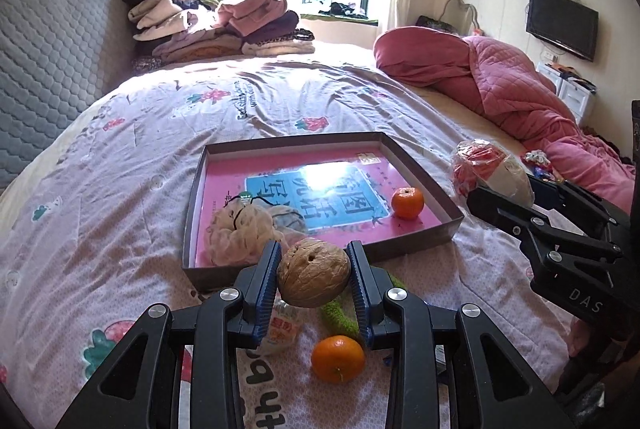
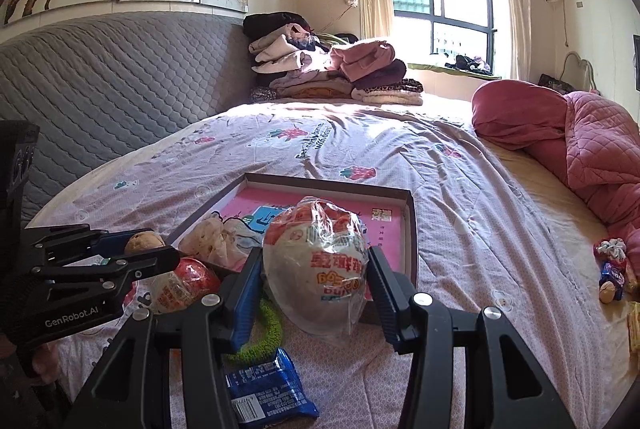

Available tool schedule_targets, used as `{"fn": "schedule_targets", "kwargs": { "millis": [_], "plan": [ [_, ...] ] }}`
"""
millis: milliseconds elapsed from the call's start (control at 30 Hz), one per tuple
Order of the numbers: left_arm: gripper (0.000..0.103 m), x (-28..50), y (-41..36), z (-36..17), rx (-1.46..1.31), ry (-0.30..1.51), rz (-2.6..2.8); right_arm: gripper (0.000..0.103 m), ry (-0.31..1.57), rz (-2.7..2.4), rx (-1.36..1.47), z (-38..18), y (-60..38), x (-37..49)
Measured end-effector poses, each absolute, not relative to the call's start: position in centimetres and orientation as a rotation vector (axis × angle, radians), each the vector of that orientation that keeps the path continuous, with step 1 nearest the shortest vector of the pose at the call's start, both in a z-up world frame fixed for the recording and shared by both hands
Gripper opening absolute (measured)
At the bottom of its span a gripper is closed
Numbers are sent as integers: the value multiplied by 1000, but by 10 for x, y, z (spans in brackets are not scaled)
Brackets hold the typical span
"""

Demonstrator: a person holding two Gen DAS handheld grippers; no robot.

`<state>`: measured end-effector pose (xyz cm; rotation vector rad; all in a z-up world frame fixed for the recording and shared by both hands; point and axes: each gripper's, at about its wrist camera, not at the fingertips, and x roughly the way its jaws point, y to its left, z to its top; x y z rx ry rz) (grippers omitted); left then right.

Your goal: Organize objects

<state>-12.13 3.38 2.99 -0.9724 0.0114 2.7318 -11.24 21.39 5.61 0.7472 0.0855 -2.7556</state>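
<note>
My left gripper (image 1: pixel 314 254) is shut on a brown walnut (image 1: pixel 314 273), held just above the near edge of a shallow cardboard box (image 1: pixel 296 142). The box holds a pink book, an orange (image 1: pixel 407 203) and a beige cloth bundle (image 1: pixel 236 233). My right gripper (image 2: pixel 316 258) is shut on a plastic-wrapped bun (image 2: pixel 316 265), lifted off the bed in front of the box (image 2: pixel 414 229). In the right wrist view the left gripper (image 2: pixel 148 247) and its walnut (image 2: pixel 144 240) show at the left.
On the floral bedsheet near me lie a second orange (image 1: pixel 338 359), a green hair tie (image 2: pixel 266 329), a red-and-white packet (image 2: pixel 184 283) and a blue packet (image 2: pixel 268 393). Wrapped sweets (image 2: pixel 612 269) lie at the right. A pink quilt (image 1: pixel 520 97) and folded clothes (image 1: pixel 216 25) sit farther back.
</note>
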Motion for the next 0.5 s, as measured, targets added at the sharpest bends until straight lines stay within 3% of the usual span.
{"fn": "schedule_targets", "kwargs": {
  "millis": [500],
  "plan": [
    [34, -158, 27, 38, -931, 41, 2757, 50, 114, -2757, 718, 60, 203, -138]
  ]
}}
